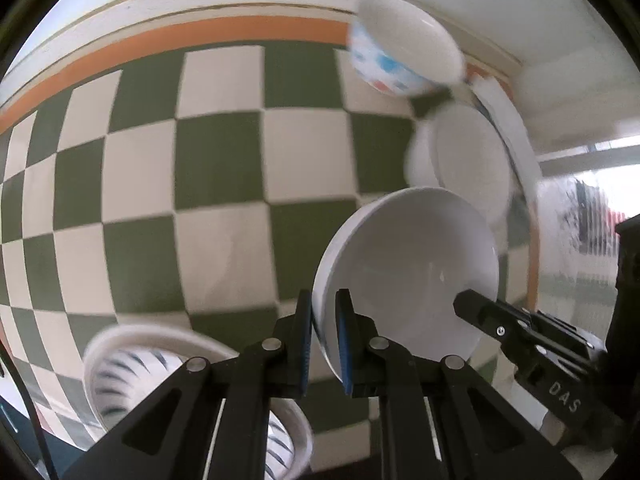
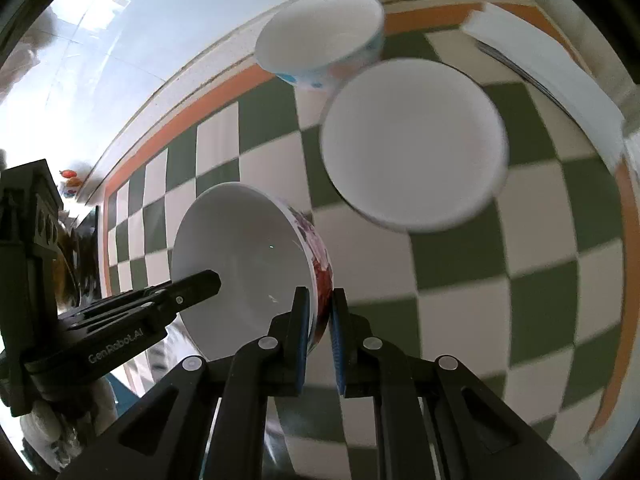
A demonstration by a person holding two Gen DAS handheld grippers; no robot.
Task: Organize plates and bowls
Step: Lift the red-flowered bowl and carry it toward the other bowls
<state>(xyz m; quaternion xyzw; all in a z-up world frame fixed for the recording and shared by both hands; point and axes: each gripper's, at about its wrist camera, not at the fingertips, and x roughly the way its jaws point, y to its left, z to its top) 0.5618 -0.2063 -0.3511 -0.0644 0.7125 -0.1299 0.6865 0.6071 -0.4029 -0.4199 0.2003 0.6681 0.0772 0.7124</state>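
1. A checked green-and-white surface point(image 2: 460, 288), edged in orange, carries the crockery to be sorted; both views are blurred, so a move appears to be under way.
2. A white plate point(image 2: 412, 144) lies flat on the surface, just beside a blue-patterned bowl point(image 2: 320, 40) near the far edge.
3. A white bowl point(image 1: 408, 272) is held tilted above the surface, its rim pinched between the left tongs point(image 1: 324, 344), which are narrow and closed on it.
4. A red-flowered bowl point(image 2: 248, 268) is likewise held tilted clear of the surface, its wall clamped in the right tongs point(image 2: 320, 336).
5. A striped bowl point(image 1: 132, 364) sits low in the left view, near the surface's edge.
6. Judged step: two bowls in carriage, probably towards a stack. The next move likely calls for levelling one bowl, setting it down or nesting it, then opening the tongs gently.
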